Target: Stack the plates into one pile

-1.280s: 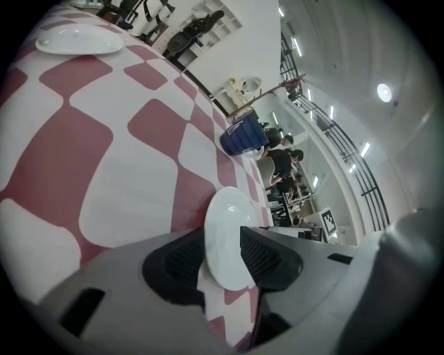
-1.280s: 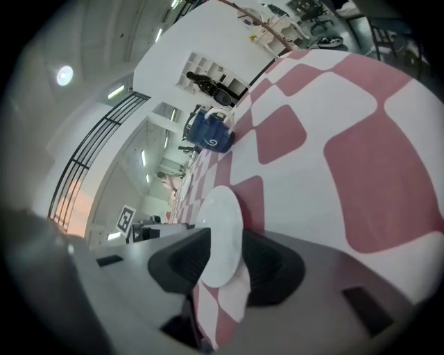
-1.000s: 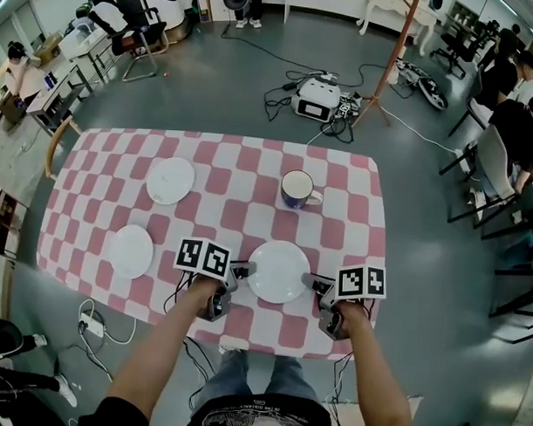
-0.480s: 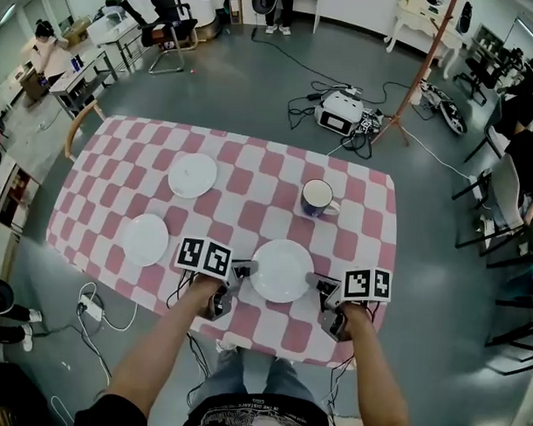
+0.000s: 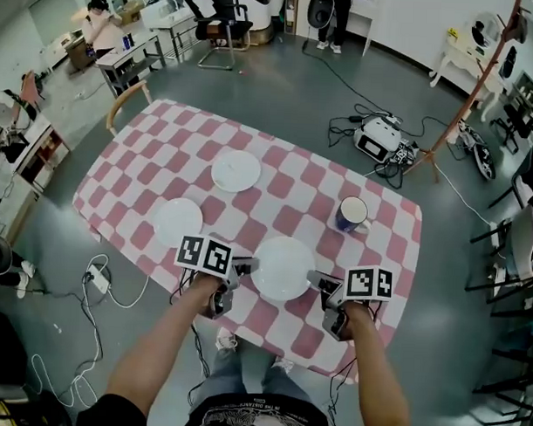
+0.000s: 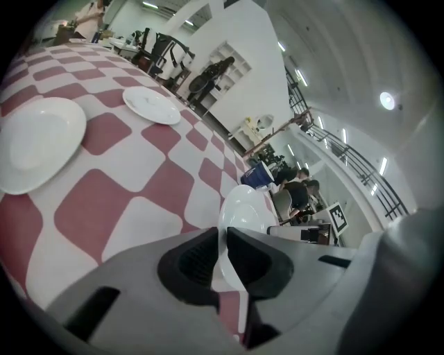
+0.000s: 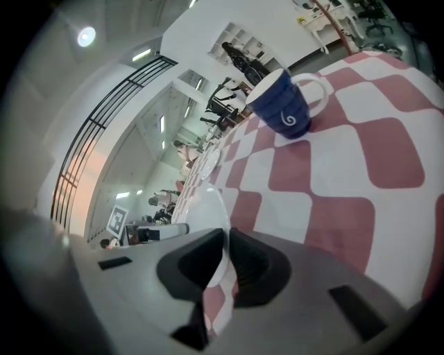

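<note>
Left claw and right claw are both clamped on one plate, each on a thin piece of its rim, on opposite sides.

From the left: the left plate lies flat on the table, and the far plate lies beyond it, well apart. The held plate is at the near edge of the table, and the mug stands near it on the right. I judge the step is to carry the held plate to the left plate. To do it well, both claws should move together, at the same height and with the same spacing, so the smooth rim does not twist or slip out. The plate should pass above the left plate's rim, come to its centre and go down flat. Only when it sits there should both claws open.
</note>
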